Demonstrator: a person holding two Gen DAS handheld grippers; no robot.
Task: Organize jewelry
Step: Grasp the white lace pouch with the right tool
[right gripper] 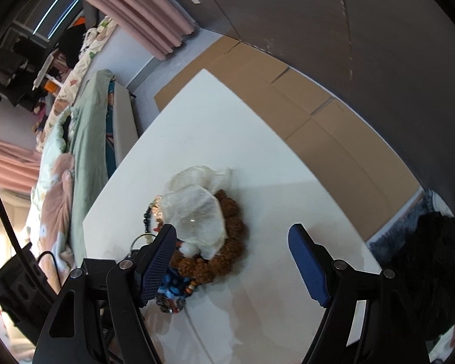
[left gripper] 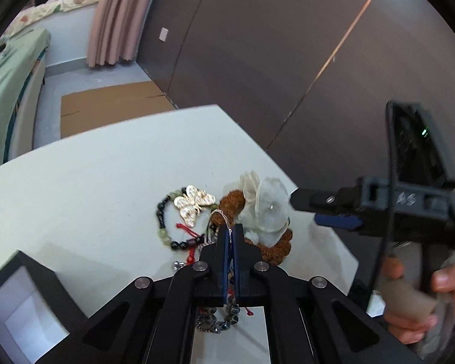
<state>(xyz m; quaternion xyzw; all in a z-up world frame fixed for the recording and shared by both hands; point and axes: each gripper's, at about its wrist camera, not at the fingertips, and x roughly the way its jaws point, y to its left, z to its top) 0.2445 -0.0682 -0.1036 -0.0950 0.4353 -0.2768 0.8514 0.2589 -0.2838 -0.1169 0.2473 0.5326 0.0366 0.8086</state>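
A pile of jewelry lies on the white table: a gold butterfly brooch, a green and black bead bracelet, a brown bead bracelet and a sheer white pouch. My left gripper is shut on a thin silver chain rising from the pile. My right gripper is open over the table beside the brown bracelet and pouch; it also shows in the left wrist view.
An open black box with a white lining stands at the table's near left. More beads and a chain lie under my left gripper. Flat cardboard lies on the floor beyond the table. A bed stands to the left.
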